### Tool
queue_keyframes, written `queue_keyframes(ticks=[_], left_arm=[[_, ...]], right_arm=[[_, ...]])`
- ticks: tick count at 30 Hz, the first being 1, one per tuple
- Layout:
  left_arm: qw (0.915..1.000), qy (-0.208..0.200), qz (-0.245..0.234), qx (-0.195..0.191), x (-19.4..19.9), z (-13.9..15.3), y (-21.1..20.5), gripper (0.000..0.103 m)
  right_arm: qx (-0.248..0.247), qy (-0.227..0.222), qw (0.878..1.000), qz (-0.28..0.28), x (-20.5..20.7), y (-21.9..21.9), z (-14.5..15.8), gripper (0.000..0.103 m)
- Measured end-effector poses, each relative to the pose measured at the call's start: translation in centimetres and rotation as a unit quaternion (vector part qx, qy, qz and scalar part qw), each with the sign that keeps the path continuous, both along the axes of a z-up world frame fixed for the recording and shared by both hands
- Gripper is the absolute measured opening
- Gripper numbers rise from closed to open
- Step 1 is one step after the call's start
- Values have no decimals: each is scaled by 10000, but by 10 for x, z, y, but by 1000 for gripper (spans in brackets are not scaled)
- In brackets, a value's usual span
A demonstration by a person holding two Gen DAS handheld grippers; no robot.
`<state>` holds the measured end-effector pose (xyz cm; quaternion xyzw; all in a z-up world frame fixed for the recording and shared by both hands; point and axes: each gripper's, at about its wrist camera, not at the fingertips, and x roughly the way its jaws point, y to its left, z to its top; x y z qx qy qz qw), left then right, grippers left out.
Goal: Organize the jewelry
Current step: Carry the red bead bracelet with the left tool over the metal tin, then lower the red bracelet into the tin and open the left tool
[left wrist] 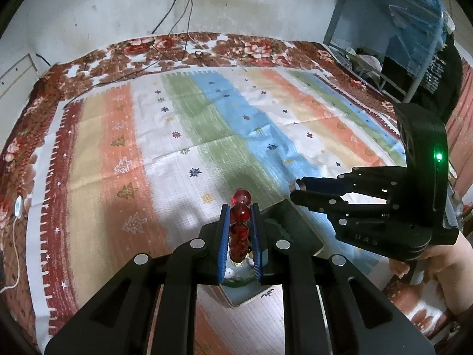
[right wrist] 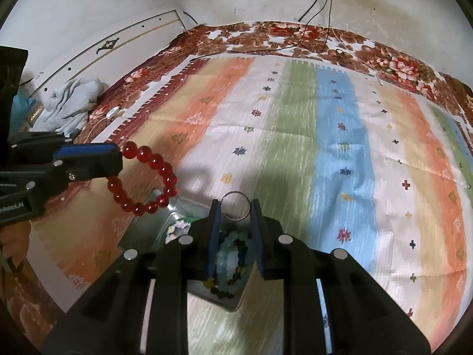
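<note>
We see the left gripper (left wrist: 240, 207) clamped on the red glass-bead bracelet (right wrist: 147, 177), held above the striped woven cloth (right wrist: 295, 118). Just right of it, the right gripper (right wrist: 235, 207) grips the thin silver metal ring (right wrist: 235, 205). Below both sits the open metal tin (right wrist: 236, 301), with pale and dark bead bracelets (right wrist: 233, 263) inside. Cloth lies on the floral blanket (right wrist: 384, 56).

"nRobot.AI" on the left gripper (right wrist: 118, 159) body (start cut off)
</note>
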<state>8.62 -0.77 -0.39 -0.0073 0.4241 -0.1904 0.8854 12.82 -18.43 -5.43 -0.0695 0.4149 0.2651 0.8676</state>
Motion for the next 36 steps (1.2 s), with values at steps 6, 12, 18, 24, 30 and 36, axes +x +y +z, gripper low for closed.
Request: queue_keyframes(ticks=[6, 12, 18, 24, 30, 36], left_arm=[[9998, -178, -10, 67, -15, 0, -7, 13], [9991, -416, 29, 109, -31, 0, -14, 13], [9977, -602, 304, -24, -40, -1, -11, 13], [9958, -766, 498, -92, -44, -2, -8, 13], [9962, -704, 495, -100, -46, -6, -9, 13], [9967, -672, 440, -77, -45, -8, -12, 13]], right_arm=[[88, -70, 9999, -59, -13, -4, 2, 22], [166, -179, 9996, -126, -27, -7, 4, 22], [191, -202, 9995, -146, -34, -7, 2, 22], [203, -295, 9993, -105, -39, -4, 2, 22], [197, -278, 9994, -49, -40, -1, 2, 22], [188, -227, 9996, -22, -40, 0, 1, 22]])
